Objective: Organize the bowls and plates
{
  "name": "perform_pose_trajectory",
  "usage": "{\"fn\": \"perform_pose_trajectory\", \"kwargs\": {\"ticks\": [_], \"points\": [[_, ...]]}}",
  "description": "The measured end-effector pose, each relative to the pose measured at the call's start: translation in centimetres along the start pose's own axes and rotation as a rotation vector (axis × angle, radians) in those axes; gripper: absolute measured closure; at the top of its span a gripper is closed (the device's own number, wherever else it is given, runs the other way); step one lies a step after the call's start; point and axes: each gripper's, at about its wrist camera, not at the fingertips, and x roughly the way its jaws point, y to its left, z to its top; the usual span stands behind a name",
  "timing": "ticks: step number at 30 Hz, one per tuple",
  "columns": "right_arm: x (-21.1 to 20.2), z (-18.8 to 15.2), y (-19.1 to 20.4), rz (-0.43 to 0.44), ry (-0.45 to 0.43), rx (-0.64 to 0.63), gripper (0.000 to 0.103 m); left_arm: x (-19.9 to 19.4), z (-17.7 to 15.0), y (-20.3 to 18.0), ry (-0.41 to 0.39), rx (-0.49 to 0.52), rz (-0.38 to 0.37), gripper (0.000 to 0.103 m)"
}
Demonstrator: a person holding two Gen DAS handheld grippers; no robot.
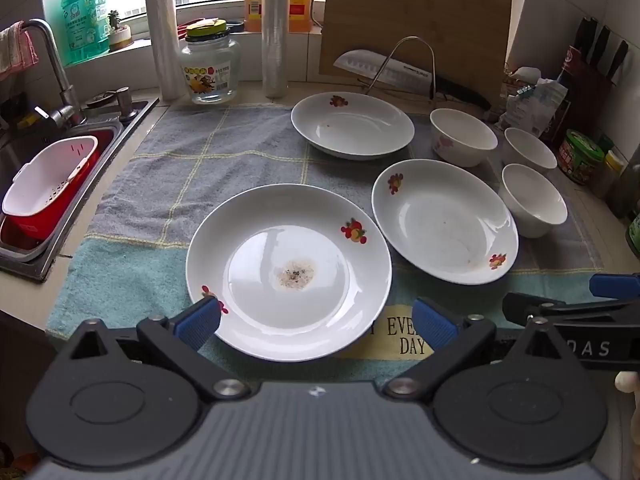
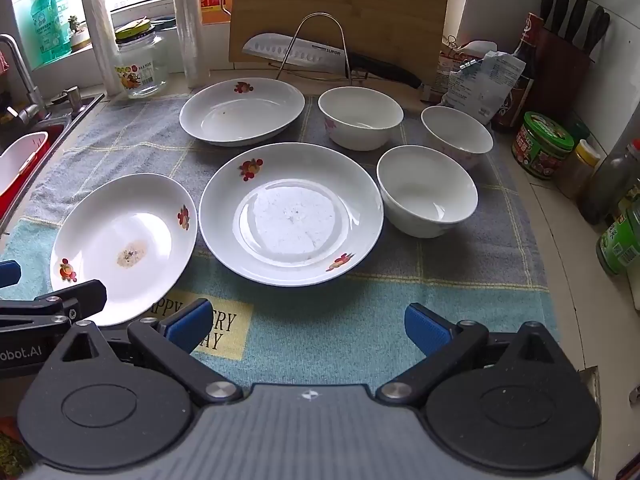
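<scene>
Both grippers [image 1: 316,322] [image 2: 308,326] are held wide, grasping nothing. Three plates [image 1: 288,272] and three bowls [image 2: 428,192] are set upright, apart, on a towel [image 2: 360,312].

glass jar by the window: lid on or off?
On. The glass jar stands upright with its yellow-and-black lid seated on the mouth. It looks empty: the wall shows through the glass.

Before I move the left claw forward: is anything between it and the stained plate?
Nothing visible. The left claw is open, and the stained plate lies directly ahead on the towel; its near rim is already between the fingers.
</scene>
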Motion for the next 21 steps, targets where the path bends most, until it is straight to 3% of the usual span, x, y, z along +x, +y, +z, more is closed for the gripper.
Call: {"fn": "perform_pose_trajectory", "kwargs": {"ticks": [21], "points": [[-0.34, 0.08, 0.03, -0.001, -0.005, -0.002, 0.000, -0.29, -0.01, 0.03, -0.007, -0.005, -0.012, 0.002]]}}
